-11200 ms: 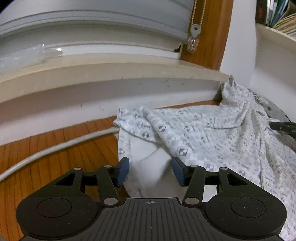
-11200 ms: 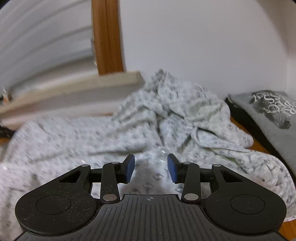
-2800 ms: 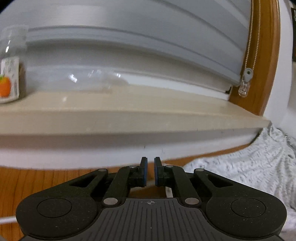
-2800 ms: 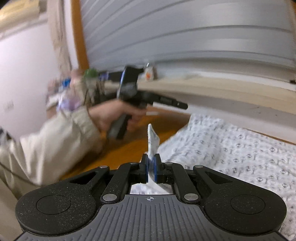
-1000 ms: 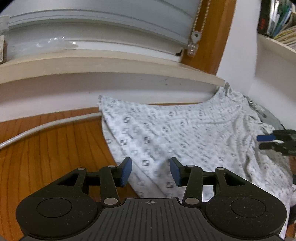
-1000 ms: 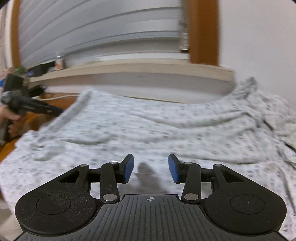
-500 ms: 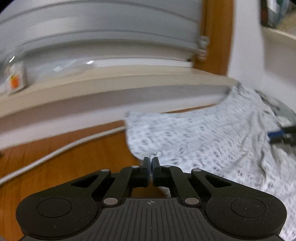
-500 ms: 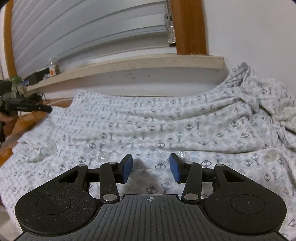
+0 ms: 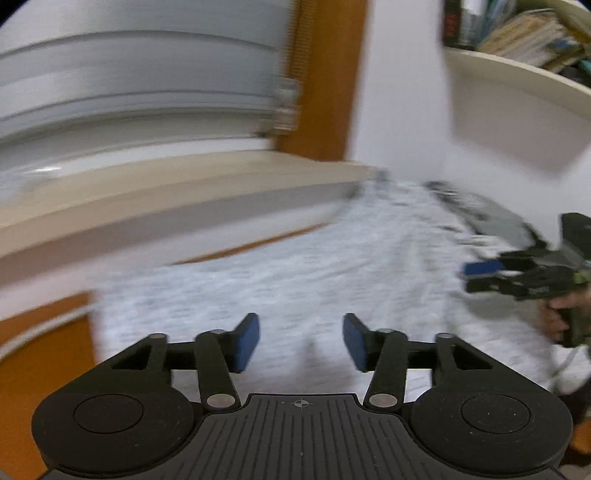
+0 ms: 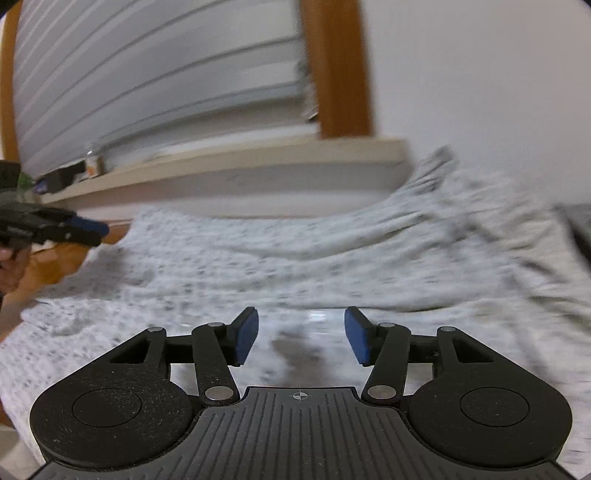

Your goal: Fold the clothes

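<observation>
A pale patterned shirt (image 9: 295, 273) lies spread over the wooden table, blurred by motion in both views; it fills the right wrist view (image 10: 332, 266) too. My left gripper (image 9: 301, 341) hovers above its near part, jaws opening, with nothing between the blue pads. My right gripper (image 10: 301, 339) hangs over the shirt's middle, jaws opening as well, holding nothing. The right gripper (image 9: 484, 275) also shows at the right edge of the left wrist view, in a hand. The left gripper (image 10: 90, 229) shows at the left edge of the right wrist view.
A beige window sill (image 9: 166, 192) runs along the back under grey blinds. A white cable (image 9: 40, 332) crosses the bare wood at the left. A dark grey garment (image 9: 495, 218) lies at the far right. A shelf with books (image 9: 524, 33) hangs above.
My left gripper was shut at the shirt's edge half a second ago; now it stands open, has let the cloth go and has swung right. My right gripper's jaws have widened a little.
</observation>
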### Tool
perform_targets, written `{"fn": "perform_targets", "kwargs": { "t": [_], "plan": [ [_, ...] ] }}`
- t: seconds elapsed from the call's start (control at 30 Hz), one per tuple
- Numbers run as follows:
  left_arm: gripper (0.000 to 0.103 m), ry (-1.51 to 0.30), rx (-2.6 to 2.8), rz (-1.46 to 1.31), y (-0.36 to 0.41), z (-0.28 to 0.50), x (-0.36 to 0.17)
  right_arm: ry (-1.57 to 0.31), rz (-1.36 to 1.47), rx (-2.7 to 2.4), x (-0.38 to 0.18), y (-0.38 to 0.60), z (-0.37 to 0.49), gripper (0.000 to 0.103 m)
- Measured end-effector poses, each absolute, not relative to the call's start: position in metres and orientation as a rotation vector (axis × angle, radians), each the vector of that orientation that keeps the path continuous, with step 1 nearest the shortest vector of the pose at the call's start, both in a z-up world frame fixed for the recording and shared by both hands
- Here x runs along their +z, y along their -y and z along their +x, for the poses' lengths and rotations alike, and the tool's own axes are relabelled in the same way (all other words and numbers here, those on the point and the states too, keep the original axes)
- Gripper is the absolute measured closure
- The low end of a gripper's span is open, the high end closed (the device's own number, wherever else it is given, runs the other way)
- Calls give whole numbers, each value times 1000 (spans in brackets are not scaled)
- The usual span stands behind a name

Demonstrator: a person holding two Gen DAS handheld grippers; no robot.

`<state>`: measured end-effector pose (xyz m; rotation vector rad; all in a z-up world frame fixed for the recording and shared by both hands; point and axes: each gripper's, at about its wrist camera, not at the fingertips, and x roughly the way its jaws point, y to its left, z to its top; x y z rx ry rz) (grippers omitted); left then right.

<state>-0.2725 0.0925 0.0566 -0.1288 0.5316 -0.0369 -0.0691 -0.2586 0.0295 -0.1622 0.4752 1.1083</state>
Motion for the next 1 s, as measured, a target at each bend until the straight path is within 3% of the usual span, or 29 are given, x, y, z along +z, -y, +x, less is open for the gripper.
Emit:
{"fn": "perform_targets", "kwargs": {
  "t": [0.37, 0.5, 1.0],
  "plan": [
    [32, -599, -188, -34, -9, -189, 24, -510, -96, 819, 18, 374, -17, 50],
    [32, -642, -217, -44, -18, -186, 5, -510, -130, 817, 3, 377, -19, 50],
    [31, -644, -227, -54, -41, -226, 10, -503, -225, 903, 8, 368, -58, 47]
  ]
}}
